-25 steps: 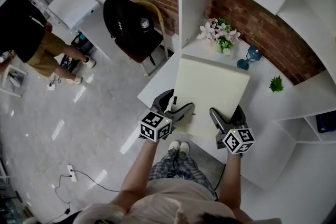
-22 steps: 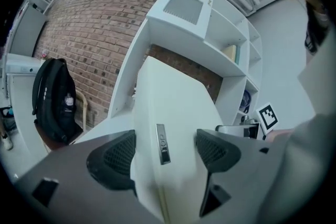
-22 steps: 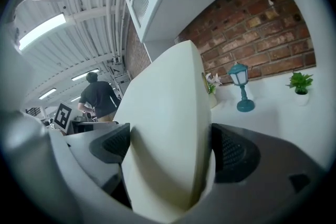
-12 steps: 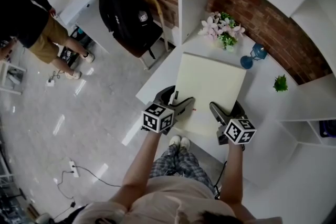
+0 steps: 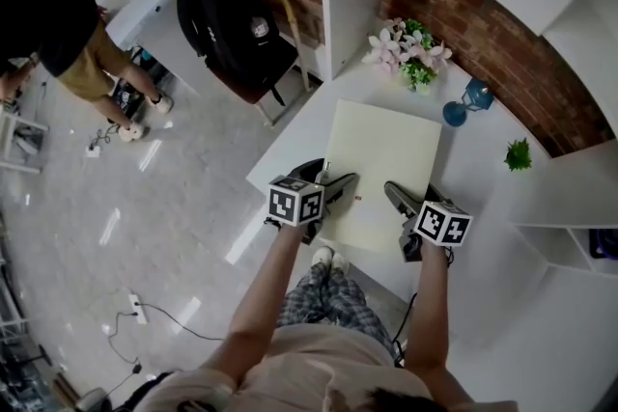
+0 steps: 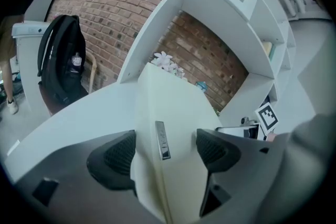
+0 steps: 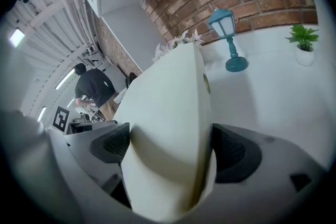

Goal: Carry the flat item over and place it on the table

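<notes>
While left gripper (image 6: 165,152) and right gripper (image 7: 170,149) jaws clamp the cream panel (image 5: 381,164), a white pot (image 7: 304,56) on the table (image 7: 262,94) holds greenery (image 7: 301,36).

Nothing legible here. A small silvery tag (image 6: 163,140) sits on the cream flat item (image 6: 168,107), its print too blurred to read. The backpack (image 5: 227,34) shows a pale patch, also unreadable. The marker cubes (image 5: 295,201) carry only square patterns.
</notes>
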A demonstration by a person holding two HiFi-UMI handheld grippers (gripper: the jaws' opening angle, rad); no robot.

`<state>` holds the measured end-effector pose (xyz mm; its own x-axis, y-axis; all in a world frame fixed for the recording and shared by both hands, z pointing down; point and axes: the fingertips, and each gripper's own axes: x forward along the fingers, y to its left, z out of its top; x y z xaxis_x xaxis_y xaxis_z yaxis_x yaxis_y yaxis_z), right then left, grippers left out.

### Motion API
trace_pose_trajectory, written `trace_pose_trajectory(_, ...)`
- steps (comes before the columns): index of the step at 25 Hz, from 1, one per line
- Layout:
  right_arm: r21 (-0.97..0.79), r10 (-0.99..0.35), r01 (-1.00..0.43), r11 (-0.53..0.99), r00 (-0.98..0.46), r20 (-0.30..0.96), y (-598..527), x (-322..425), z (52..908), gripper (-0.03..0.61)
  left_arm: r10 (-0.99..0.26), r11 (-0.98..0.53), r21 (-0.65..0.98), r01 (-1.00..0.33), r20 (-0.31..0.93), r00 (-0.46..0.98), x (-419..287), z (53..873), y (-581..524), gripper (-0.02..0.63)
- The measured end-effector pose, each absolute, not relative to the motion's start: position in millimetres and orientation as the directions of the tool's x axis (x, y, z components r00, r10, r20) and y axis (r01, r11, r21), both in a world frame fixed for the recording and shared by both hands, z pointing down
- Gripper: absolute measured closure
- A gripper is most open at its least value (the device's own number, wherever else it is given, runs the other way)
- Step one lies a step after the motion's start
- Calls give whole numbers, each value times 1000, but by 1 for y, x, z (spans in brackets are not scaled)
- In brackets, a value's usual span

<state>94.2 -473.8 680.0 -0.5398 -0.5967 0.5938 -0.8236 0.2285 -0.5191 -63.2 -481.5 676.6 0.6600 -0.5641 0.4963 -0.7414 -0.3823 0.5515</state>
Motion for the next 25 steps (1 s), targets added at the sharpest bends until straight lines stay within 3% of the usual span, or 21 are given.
trace_pose_trajectory(11, -513, -503, -851, 115, -495, 708, -473, 100, 715, 80, -467, -260, 602, -755, 606, 644, -57, 716, -483, 262)
trace_pose_trajectory(25, -533, -520, -835, 137, -519, 678, -474, 101, 709, 77, -488, -282, 595, -753, 586, 646, -58, 710, -486, 262)
